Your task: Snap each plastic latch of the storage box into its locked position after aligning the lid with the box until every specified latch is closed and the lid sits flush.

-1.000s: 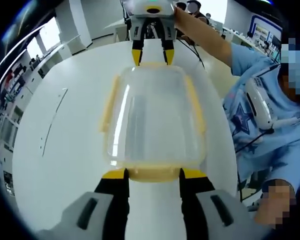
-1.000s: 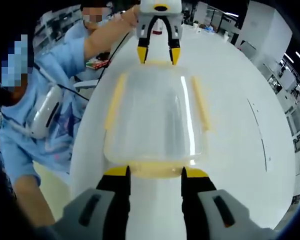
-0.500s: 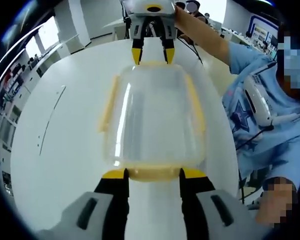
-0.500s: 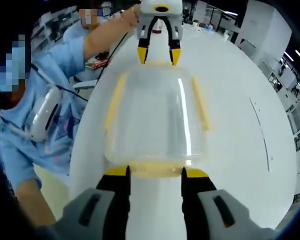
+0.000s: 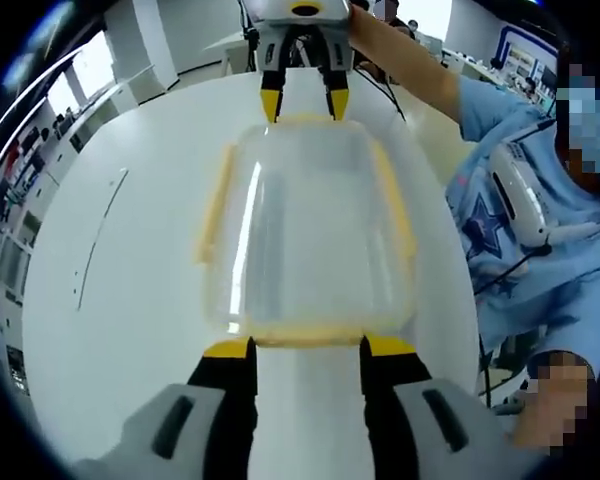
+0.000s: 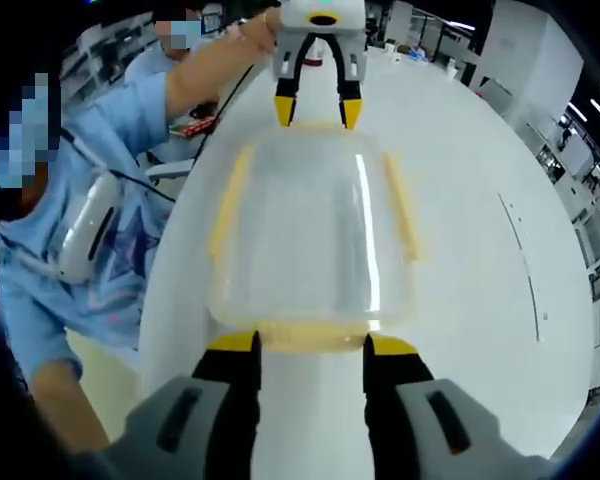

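Observation:
A clear storage box with a clear lid and yellow latches lies on the white table. My left gripper stands open at its near end, the yellow tips either side of the end latch. At the far end my right gripper is open too, held by a hand. Yellow side latches run along both long edges. From the other end the same box shows, with my right gripper open at its near latch and my left gripper open opposite.
A person in a blue shirt stands at the table's edge beside the box, and is at the left in the right gripper view. Bare tabletop spreads on the box's other side. Desks and windows lie beyond.
The left gripper view has shifted slightly toward the box. Both grippers stay open at the box's two ends, and the box has not visibly moved.

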`<state>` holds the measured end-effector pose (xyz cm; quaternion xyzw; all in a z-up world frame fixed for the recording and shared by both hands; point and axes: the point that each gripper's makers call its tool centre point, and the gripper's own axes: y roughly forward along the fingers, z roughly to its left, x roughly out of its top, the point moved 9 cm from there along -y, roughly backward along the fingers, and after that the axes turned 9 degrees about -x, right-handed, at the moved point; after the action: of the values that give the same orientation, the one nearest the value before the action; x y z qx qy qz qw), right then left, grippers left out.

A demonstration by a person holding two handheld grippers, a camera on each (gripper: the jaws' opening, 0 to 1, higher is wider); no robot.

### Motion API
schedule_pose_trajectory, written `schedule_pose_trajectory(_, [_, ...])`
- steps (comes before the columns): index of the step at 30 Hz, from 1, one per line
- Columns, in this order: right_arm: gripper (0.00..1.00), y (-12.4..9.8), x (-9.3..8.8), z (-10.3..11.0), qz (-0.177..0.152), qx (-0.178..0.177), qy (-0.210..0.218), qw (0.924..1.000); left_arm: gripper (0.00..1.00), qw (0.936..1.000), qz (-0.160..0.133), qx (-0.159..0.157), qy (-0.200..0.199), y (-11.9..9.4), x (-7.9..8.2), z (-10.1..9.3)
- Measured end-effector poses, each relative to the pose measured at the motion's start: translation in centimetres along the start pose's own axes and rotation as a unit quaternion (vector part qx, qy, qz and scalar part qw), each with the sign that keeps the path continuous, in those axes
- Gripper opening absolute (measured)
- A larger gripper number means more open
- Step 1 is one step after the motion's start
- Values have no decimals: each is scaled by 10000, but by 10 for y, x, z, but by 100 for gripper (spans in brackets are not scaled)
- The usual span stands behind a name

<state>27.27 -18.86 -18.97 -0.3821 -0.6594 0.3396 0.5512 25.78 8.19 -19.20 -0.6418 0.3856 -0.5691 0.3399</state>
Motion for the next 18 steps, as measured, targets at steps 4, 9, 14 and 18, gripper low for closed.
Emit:
schedule_pose_trajectory(4, [40,-1,-3,0,-160,-80,-129,9998,47,9999,73,98,43,0,-1,1])
schedule_pose_trajectory(9, [40,4,-9,3,-337,-199,-379,9985,49,9995,23,8,-300,9,-10,6])
schedule_pose_trajectory(14, [37,5,-21,1,-486,-199,-177,9985,40,9981,-18,373,-486,0,-24,15])
schedule_pose_trajectory(18, [36,2,-32,-3,-560,-334,-83,9978,35,9942,-338,813,-611,-15,-33,21])
